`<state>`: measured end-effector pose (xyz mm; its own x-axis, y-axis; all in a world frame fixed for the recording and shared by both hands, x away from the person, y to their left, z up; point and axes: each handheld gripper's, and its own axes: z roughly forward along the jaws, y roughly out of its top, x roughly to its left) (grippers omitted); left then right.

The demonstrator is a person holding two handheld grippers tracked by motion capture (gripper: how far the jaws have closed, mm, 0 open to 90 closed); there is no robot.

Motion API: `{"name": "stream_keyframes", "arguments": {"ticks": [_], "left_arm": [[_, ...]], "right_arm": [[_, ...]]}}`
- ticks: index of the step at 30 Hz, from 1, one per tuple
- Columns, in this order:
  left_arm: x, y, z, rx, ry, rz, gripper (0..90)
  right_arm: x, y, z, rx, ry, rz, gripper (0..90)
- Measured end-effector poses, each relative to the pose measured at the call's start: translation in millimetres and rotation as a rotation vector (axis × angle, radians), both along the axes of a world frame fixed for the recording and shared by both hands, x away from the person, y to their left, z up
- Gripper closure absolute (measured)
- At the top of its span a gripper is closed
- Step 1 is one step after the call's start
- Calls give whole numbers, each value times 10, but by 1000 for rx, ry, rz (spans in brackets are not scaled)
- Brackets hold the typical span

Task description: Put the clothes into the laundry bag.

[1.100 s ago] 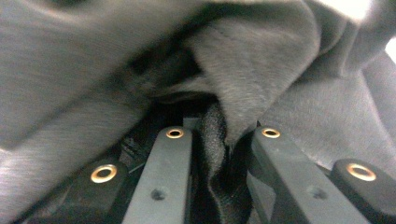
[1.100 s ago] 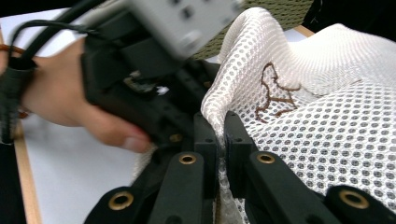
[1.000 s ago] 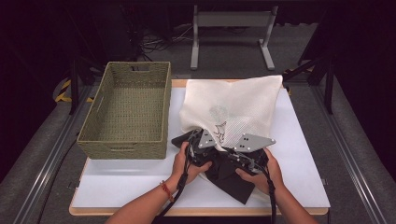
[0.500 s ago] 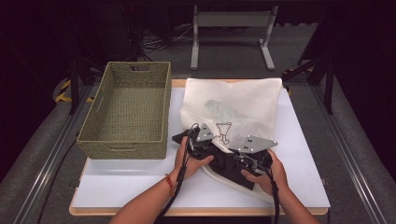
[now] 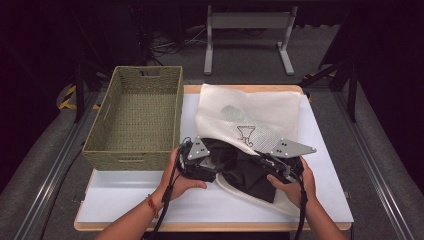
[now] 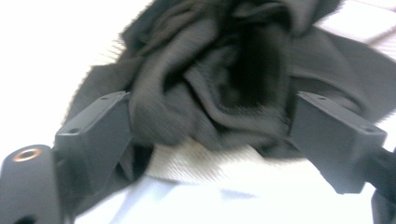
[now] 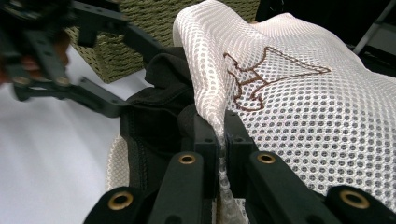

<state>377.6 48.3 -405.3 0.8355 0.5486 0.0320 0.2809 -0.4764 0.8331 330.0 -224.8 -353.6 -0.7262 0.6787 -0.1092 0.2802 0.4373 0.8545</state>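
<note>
A white mesh laundry bag (image 5: 250, 112) with a brown stitched mark lies on the white table, and a black garment (image 5: 245, 172) is bunched in its mouth. In the right gripper view, my right gripper (image 7: 222, 135) is shut on the bag's upper edge (image 7: 205, 93), holding it over the garment (image 7: 159, 121). My left gripper (image 5: 216, 161) is at the mouth's left side. Its jaws have just been opening and stand wide, with a fold of the black garment (image 6: 219, 70) loose between them. The right gripper view also shows the left gripper (image 7: 140, 77) with its jaws spread.
A woven green basket (image 5: 135, 150) stands at the table's left, close beside my left hand. The white table top (image 5: 150, 200) is bare in front of the hands. A metal stand (image 5: 247, 22) sits on the floor beyond the far edge.
The left gripper's jaws have opened off the black garment and the hand has drawn back to the left. The right hand has shifted right with the bag edge, and more of the garment lies under the mesh.
</note>
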Motion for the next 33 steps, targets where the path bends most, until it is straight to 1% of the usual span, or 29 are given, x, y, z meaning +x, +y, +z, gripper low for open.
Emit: {"name": "stream_keyframes", "arguments": {"ticks": [1,2,3,5,6,7,8,10,11,12,14,15,16,17,19,20,21,22,23,24,25,26,27,28,29,30,31,32,33], "left_arm": [[45,-38,-23,8,16,8,108],[84,-72,-44,14,25,25,81],[124,-96,-64,12,34,32,73],[209,-151,-109,35,49,69,57],[262,-165,-133,40,69,77,53],[320,-181,-168,38,106,86,52],[371,-199,-202,45,132,99,51],[428,-209,-245,27,169,97,38],[467,-215,-273,18,205,89,39],[501,-208,-302,3,237,73,69],[537,-169,-325,-4,247,59,201],[554,-149,-338,-9,253,35,293],[554,-149,-338,-9,253,35,385],[560,-139,-336,-6,251,28,385],[541,-154,-325,4,234,19,540],[524,-156,-315,5,217,18,589],[461,-168,-287,27,159,22,624],[421,-175,-266,42,129,18,654],[362,-183,-228,55,79,6,684],[306,-189,-178,61,35,-11,698],[260,-189,-124,52,18,-29,709],[216,-195,-69,54,-1,-50,713],[157,-213,-14,71,-37,-62,715],[99,-235,40,99,-79,-83,716],[38,-261,88,112,-113,-102,717],[-19,-292,124,113,-125,-124,717],[-75,-336,158,123,-136,-156,717],[-108,-363,175,125,-146,-163,718],[-138,-396,196,112,-150,-173,717]], "right_arm": [[0,0,0,0,0,0,869],[-1,-1,-3,-5,-1,4,869],[-2,-2,-8,-8,0,9,869],[-2,-1,-19,-13,2,13,869],[-3,3,-23,-15,3,16,869],[-7,9,-25,-19,4,18,869],[-11,19,-31,-25,3,21,869],[-12,45,-50,-39,11,31,868],[-12,57,-57,-47,10,36,867],[-14,77,-69,-58,9,40,867],[-7,94,-79,-58,16,44,867],[-2,102,-83,-61,17,46,867],[4,108,-88,-62,16,47,867],[4,108,-88,-62,16,47,867],[9,113,-92,-66,16,45,867],[9,113,-92,-67,16,42,867],[10,108,-92,-68,15,40,866],[14,98,-91,-68,17,36,865],[14,94,-91,-69,17,36,865],[14,91,-89,-69,15,34,865],[15,89,-85,-68,12,32,865],[14,87,-77,-64,10,33,865],[13,88,-65,-57,9,35,866],[8,92,-48,-54,3,37,865],[1,100,-26,-53,-5,34,865],[-6,110,1,-51,-15,36,865],[-17,120,31,-39,-27,38,866],[-29,137,71,-25,-32,48,866],[-35,149,93,-18,-33,56,866]]}}
